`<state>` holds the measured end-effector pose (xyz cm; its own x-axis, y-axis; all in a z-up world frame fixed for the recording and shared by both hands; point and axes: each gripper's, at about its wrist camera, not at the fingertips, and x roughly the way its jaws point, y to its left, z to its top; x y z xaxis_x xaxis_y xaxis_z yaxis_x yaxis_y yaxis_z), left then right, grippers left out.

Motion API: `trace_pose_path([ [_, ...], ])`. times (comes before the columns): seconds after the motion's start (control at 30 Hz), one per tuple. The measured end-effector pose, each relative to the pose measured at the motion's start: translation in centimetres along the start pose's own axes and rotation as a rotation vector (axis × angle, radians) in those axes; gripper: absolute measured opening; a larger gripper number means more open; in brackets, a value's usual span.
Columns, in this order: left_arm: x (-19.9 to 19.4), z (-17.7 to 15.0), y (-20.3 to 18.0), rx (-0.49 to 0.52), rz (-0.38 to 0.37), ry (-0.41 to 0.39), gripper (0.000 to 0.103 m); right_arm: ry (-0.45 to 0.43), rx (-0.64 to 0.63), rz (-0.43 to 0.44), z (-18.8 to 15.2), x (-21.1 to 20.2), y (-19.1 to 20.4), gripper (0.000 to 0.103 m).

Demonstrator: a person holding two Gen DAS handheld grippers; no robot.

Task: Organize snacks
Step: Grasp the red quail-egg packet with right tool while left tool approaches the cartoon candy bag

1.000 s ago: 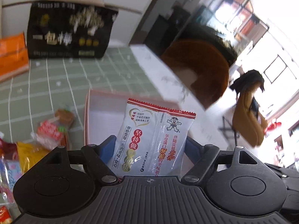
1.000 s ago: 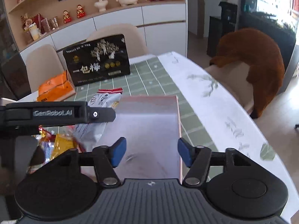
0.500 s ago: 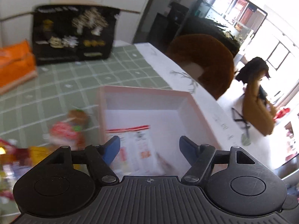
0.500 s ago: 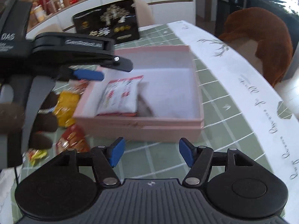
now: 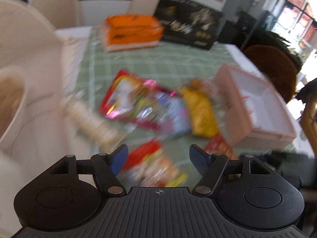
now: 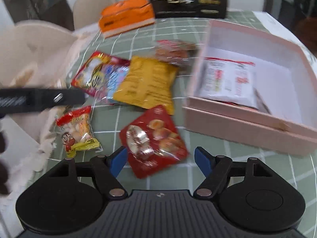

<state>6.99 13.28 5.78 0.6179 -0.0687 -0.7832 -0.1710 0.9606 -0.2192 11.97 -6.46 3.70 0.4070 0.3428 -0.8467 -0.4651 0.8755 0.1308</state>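
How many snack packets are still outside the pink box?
5 that I can see: a yellow one, a red-blue one beside it, a clear reddish one by the pink box, a red one nearest, a small red-yellow one. Overlaps may hide more.

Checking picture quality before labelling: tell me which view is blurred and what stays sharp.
Left wrist view: heavy motion smear over the snacks and pink box; only the left gripper is crisp. Right wrist view: milder blur; red packet and white packet stay recognisable, right gripper sharp.
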Motion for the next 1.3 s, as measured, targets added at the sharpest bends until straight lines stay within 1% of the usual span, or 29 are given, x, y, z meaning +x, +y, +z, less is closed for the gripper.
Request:
trace_pose_path([
  [0.1,-0.5,-2.0,0.7,0.019,0.038,0.020,0.074,-0.007,-0.066,-0.058,0.3,1.5,1.8,0.078],
  [0.13,-0.4,-2.4,1.0,0.024,0.041,0.023,0.074,-0.014,-0.061,-0.061,0.3,1.5,1.9,0.075],
  [0.2,-0.3,-3.3,1.6,0.016,0.035,0.037,0.071,-0.015,-0.016,-0.054,0.2,1.4,1.5,0.071],
  [0.27,-0.1,-3.7,1.8,-0.003,0.029,0.050,0.062,-0.015,0.028,-0.068,-0.3,0.9,0.8,0.069],
  [0.33,0.2,-3.7,1.9,-0.013,0.009,0.051,0.061,-0.005,0.060,-0.056,-1.2,0.3,0.0,0.069],
  [0.37,0.4,-3.6,1.8,-0.015,-0.004,0.054,0.063,0.001,0.078,-0.051,-2.0,-0.3,-0.5,0.069],
  [0.4,0.8,-3.3,1.4,-0.008,-0.005,0.049,0.062,0.002,0.086,-0.056,-2.7,-0.6,-0.8,0.069],
  [0.5,2.1,-2.6,-0.2,0.012,-0.012,0.040,0.063,-0.001,0.100,-0.109,-5.3,-2.2,-2.0,0.069],
  [0.53,2.6,-2.5,-1.1,0.034,-0.005,0.031,0.063,-0.006,0.110,-0.120,-6.0,-2.5,-2.5,0.070],
  [0.6,3.4,-2.3,-2.9,0.074,0.011,0.016,0.065,-0.017,0.127,-0.171,-7.2,-3.4,-3.4,0.070],
  [0.67,4.3,-2.0,-4.3,0.085,0.032,0.001,0.069,-0.031,0.124,-0.232,-8.3,-4.0,-4.2,0.072],
  [0.73,5.1,-1.6,-5.4,0.073,0.059,-0.016,0.069,-0.033,0.124,-0.274,-9.1,-4.4,-4.9,0.074],
  [0.77,5.5,-1.3,-5.8,0.068,0.077,-0.023,0.070,-0.034,0.132,-0.282,-9.5,-4.6,-5.2,0.077],
  [0.8,5.8,-1.1,-6.1,0.065,0.090,-0.028,0.070,-0.034,0.142,-0.283,-9.9,-4.8,-5.5,0.078],
  [0.87,6.4,-0.7,-6.4,0.068,0.102,-0.037,0.070,-0.017,0.173,-0.277,-10.6,-4.9,-6.2,0.083],
  [0.97,6.4,-0.4,-6.0,0.068,0.083,-0.033,0.070,-0.027,0.234,-0.266,-11.7,-5.2,-6.8,0.091],
  [1.03,6.1,-0.4,-5.1,0.049,0.042,-0.040,0.069,-0.042,0.256,-0.278,-12.3,-5.4,-6.9,0.096],
  [1.1,5.8,-0.4,-3.7,0.003,-0.013,-0.054,0.068,-0.055,0.276,-0.289,-12.9,-5.6,-6.9,0.097],
  [1.17,5.8,-0.3,-3.0,-0.032,-0.039,-0.061,0.068,-0.061,0.280,-0.294,-13.1,-5.7,-7.0,0.098],
  [1.23,5.8,-0.1,-3.0,-0.039,-0.036,-0.059,0.068,-0.060,0.278,-0.296,-13.1,-5.7,-7.0,0.098],
  [1.3,6.0,0.1,-3.5,-0.007,-0.007,-0.050,0.068,-0.062,0.268,-0.299,-12.9,-5.5,-7.0,0.099],
])
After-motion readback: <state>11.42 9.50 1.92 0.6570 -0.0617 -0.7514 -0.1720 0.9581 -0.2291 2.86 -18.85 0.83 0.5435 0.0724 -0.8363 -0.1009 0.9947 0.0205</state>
